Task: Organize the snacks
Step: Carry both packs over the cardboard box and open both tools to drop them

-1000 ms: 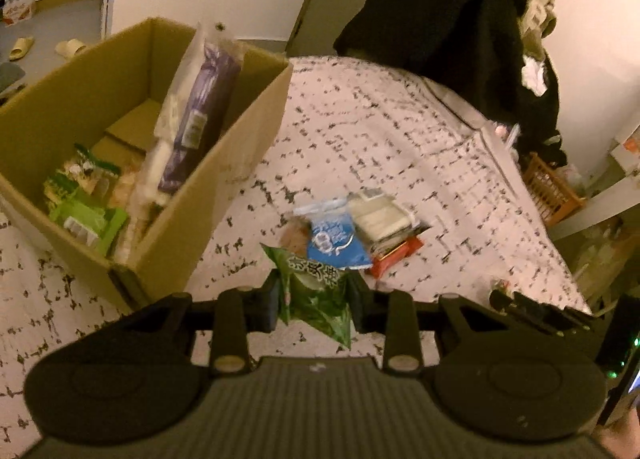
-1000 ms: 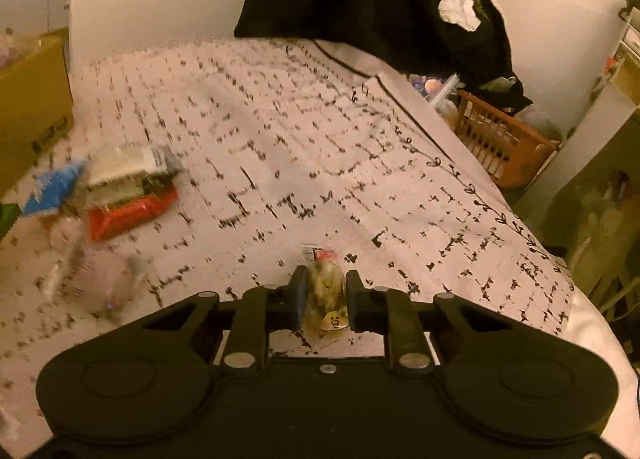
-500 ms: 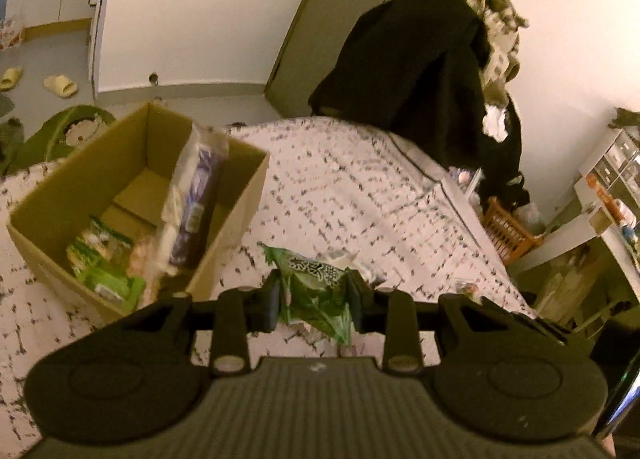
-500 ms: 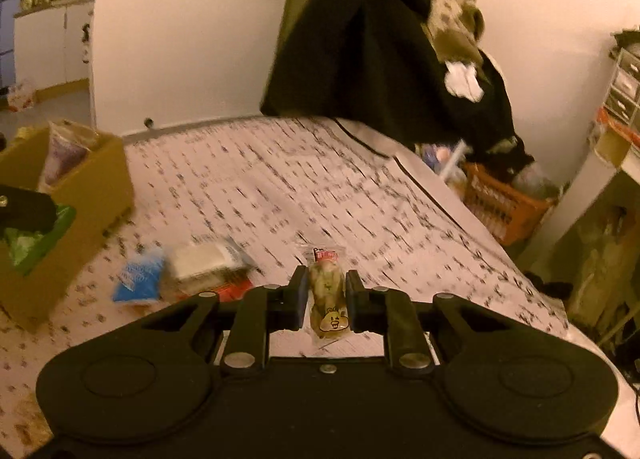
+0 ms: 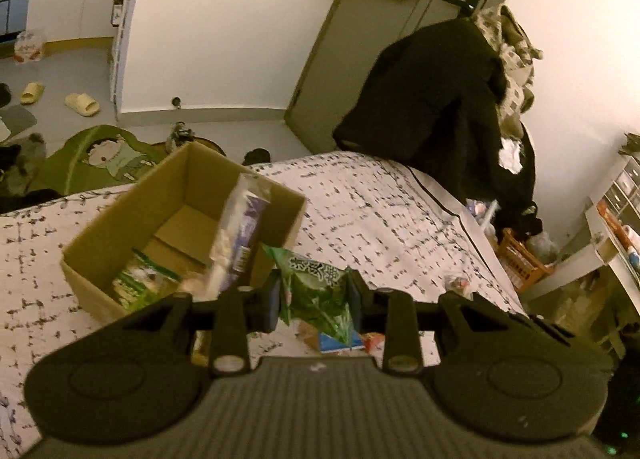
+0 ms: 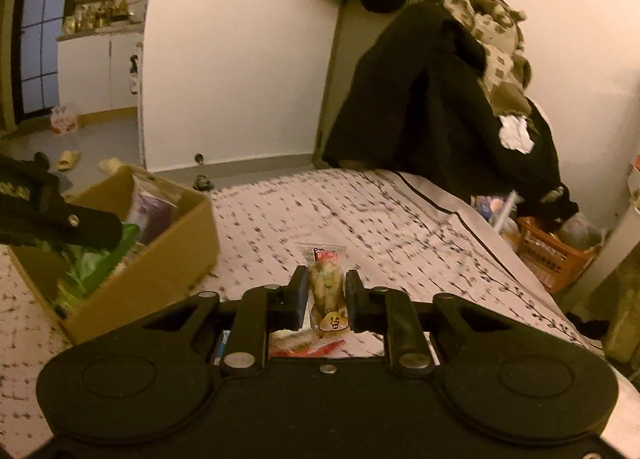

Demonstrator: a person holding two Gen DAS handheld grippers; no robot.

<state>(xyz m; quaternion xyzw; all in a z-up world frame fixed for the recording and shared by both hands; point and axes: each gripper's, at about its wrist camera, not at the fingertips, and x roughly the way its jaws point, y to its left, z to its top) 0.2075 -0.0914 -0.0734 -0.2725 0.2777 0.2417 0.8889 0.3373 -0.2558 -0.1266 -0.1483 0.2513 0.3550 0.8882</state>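
Observation:
My left gripper (image 5: 314,297) is shut on a green snack bag (image 5: 316,293) and holds it in the air to the right of an open cardboard box (image 5: 100,235) on the bed. The box holds green packets (image 5: 140,283) and a tall purple-and-white pack (image 5: 240,239). My right gripper (image 6: 325,301) is shut on a small clear-wrapped snack with a cartoon face (image 6: 326,295), held above the bed to the right of the box (image 6: 160,271). The left gripper (image 6: 60,219) with its green bag shows at the left of the right wrist view, over the box.
Loose snacks, one blue (image 5: 332,343) and one red (image 6: 308,347), lie on the patterned bedspread (image 5: 380,211) under the grippers. Dark coats (image 5: 440,99) hang at the bed's far end. An orange basket (image 6: 548,255) stands on the floor at the right. Slippers (image 5: 82,103) lie on the floor.
Both grippers have risen well above the bed with their snacks held. The box now looks farther below, and the left gripper has come over it in the right wrist view.

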